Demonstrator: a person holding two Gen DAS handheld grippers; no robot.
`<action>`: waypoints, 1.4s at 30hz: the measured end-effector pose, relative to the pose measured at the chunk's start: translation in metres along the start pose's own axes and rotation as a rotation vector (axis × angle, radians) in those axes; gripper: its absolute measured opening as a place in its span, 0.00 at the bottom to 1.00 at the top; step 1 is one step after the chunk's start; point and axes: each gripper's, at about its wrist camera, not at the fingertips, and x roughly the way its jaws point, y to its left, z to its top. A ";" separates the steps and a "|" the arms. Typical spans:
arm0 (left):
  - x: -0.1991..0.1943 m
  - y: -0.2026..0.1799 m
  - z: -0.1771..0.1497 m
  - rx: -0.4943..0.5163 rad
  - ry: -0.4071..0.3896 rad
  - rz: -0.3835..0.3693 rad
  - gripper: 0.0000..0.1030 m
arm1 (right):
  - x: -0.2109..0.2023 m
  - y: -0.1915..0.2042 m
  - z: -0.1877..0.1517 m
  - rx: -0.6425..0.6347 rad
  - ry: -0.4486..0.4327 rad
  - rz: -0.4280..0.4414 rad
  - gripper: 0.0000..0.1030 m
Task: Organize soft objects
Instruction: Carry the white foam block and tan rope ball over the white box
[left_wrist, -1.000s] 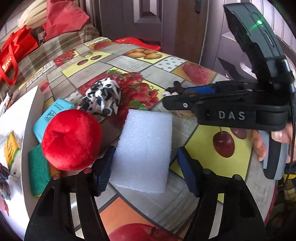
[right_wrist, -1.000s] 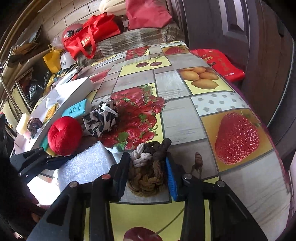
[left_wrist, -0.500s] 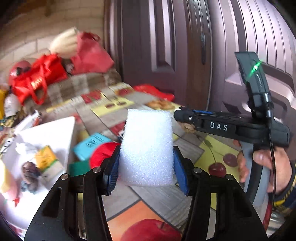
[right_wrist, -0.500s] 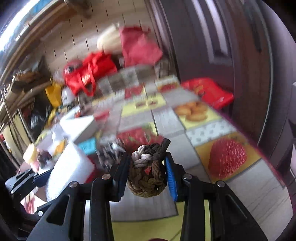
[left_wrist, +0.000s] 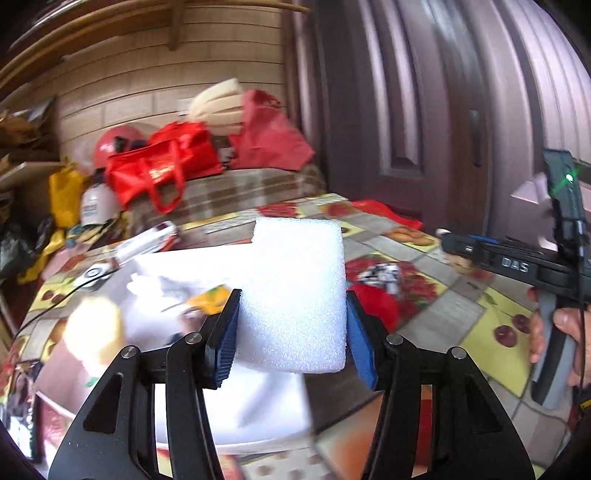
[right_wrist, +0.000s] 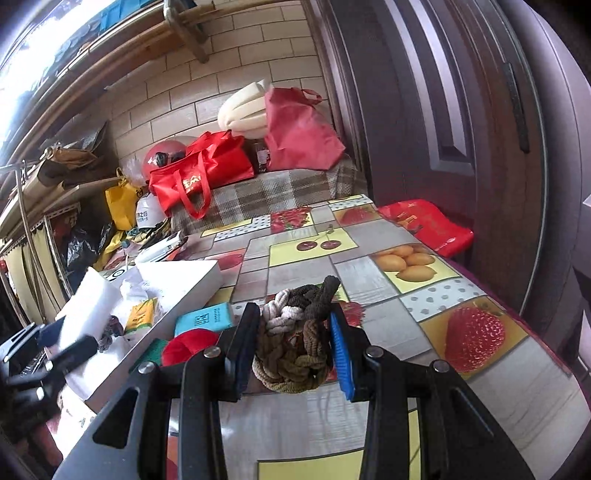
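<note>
between the left gripper's (left_wrist: 291, 332) blue pads (left_wrist: 226, 343): a white foam block (left_wrist: 295, 291). between the right gripper's (right_wrist: 293, 350): a brown, olive and cream braided rope knot (right_wrist: 295, 343). beyond, a fruit-print tablecloth (right_wrist: 417, 295).

Counts: one white rectangular foam block (left_wrist: 295, 291); one braided brown-and-cream rope knot (right_wrist: 293, 343); one red plush ball (right_wrist: 188, 345); one teal flat packet (right_wrist: 205, 318); one open white cardboard box (right_wrist: 184, 291); two black two-finger grippers (left_wrist: 291, 334) (right_wrist: 293, 350).

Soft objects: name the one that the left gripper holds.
The white foam block, clamped in the left gripper. The knotted rope bundle sits in the right gripper; the red plush ball lies ungripped on the table.
</note>
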 end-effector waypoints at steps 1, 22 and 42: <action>-0.002 0.006 -0.002 -0.015 -0.002 0.014 0.51 | 0.000 0.002 -0.001 -0.004 0.000 0.001 0.36; -0.008 0.064 -0.009 -0.117 0.001 0.152 0.51 | 0.024 0.071 -0.007 -0.170 0.051 0.143 0.37; -0.005 0.118 -0.020 -0.261 0.065 0.240 0.52 | 0.053 0.147 -0.014 -0.302 0.111 0.300 0.37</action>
